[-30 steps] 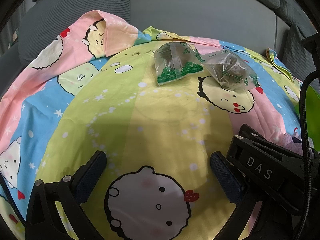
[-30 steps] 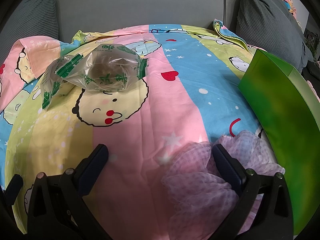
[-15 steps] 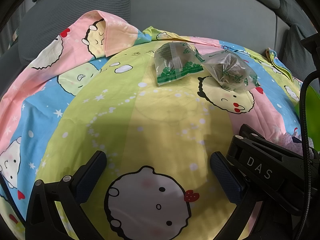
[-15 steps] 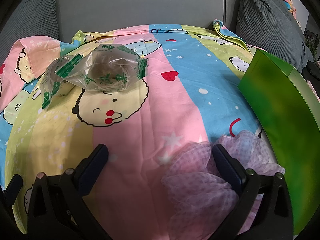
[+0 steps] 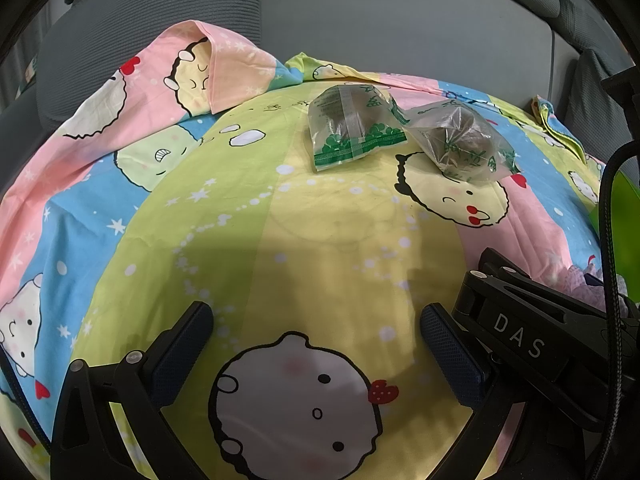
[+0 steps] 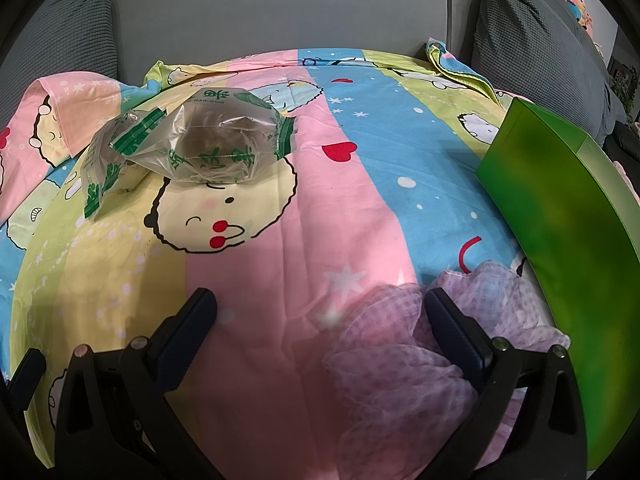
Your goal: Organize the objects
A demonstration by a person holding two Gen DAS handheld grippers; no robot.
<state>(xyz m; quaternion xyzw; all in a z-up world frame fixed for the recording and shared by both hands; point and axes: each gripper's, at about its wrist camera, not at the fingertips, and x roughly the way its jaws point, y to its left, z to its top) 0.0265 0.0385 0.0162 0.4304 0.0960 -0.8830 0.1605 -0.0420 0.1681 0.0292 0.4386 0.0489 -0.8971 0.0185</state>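
Two clear plastic packets with green print and dark round contents lie side by side at the far end of a cartoon-print sheet [image 5: 320,240]: the left packet [image 5: 352,128] [image 6: 116,156] and the right packet [image 5: 460,146] [image 6: 224,148]. A lilac checked mesh pouch [image 6: 400,364] lies crumpled near the right gripper's right finger. A green box [image 6: 560,216] stands at the right. My left gripper [image 5: 316,340] is open and holds nothing, well short of the packets. My right gripper [image 6: 320,328] is open too, with the pouch partly between its fingers.
The sheet [image 6: 320,220] covers a grey sofa seat, with the backrest [image 6: 280,8] behind and a cushion [image 6: 532,40] at the right. The right gripper's black body and cable [image 5: 532,336] sit close beside my left gripper. A folded sheet corner [image 5: 212,68] rises at the back left.
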